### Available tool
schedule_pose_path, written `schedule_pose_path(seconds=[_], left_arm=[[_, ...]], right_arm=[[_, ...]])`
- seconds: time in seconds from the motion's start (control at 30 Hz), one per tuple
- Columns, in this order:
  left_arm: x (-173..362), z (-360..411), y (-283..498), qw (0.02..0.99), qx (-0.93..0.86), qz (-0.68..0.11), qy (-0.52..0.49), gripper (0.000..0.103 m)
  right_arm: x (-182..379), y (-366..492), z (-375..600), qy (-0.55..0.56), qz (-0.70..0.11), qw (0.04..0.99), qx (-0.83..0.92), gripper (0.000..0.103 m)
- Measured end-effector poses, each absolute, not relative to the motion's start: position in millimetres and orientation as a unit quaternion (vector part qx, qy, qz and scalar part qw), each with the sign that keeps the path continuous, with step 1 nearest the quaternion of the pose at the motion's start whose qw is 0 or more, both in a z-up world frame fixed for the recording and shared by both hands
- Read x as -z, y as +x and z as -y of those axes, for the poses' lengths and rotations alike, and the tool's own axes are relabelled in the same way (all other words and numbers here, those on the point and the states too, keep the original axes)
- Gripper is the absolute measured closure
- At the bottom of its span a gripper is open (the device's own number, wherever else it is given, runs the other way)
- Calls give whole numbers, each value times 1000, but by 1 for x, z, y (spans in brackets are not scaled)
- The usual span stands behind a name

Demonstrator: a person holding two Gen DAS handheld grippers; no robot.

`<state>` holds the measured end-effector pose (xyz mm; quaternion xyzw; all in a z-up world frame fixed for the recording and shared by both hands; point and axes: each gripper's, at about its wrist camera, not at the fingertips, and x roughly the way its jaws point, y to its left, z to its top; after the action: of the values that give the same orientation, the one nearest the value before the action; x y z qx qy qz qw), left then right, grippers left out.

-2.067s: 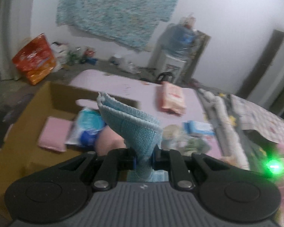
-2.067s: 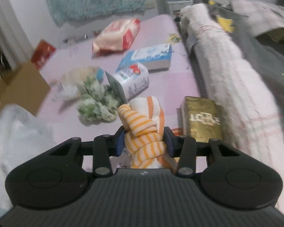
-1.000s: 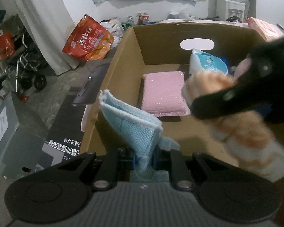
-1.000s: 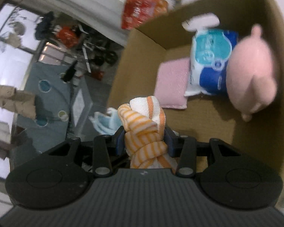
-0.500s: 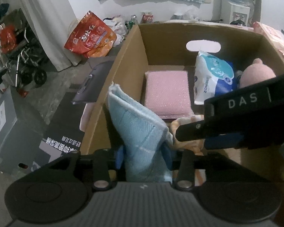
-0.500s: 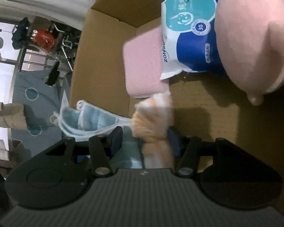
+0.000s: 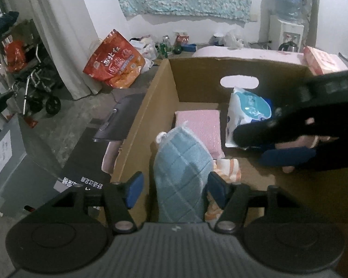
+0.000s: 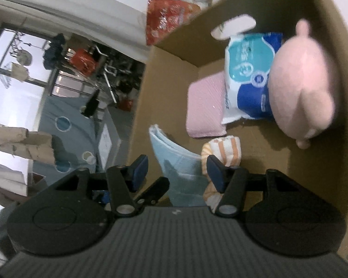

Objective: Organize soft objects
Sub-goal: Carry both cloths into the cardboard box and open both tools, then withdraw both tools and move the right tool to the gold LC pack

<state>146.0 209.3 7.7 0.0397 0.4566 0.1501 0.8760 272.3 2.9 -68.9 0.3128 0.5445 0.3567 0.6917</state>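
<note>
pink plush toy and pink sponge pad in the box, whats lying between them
In the right wrist view, the blue and white tissue pack lies between the pink plush toy and the pink sponge pad, its edge overlapping the pad.

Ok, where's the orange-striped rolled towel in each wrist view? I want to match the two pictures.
Left wrist: the orange-striped towel lies on the box floor, low centre-right, beside the blue cloth.
Right wrist: the same towel sits just below centre, right of the blue cloth, below the pink pad.
Shared landmark: the oval handle cutout in the cardboard box's far wall.
</note>
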Motion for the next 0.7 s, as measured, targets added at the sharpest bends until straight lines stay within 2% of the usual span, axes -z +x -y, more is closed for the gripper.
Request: schedule_pose_path(seconds=[0.13, 0.2, 0.27, 0.43, 0.7], left_arm=[[-22, -204, 136, 883, -147, -444, 29, 40], [-33, -199, 129, 890, -138, -434, 23, 36], [-45, -188, 120, 899, -126, -420, 18, 28], [-70, -152, 101, 917, -82, -390, 13, 17], [-77, -72, 85, 928, 13, -373, 11, 14]], right_arm=[[49, 266, 29, 327, -520, 693, -376, 46], [37, 259, 49, 332, -507, 694, -388, 45], [27, 251, 69, 333, -491, 699, -400, 39], [9, 222, 135, 344, -447, 713, -416, 27], [14, 157, 260, 385, -382, 737, -404, 22]])
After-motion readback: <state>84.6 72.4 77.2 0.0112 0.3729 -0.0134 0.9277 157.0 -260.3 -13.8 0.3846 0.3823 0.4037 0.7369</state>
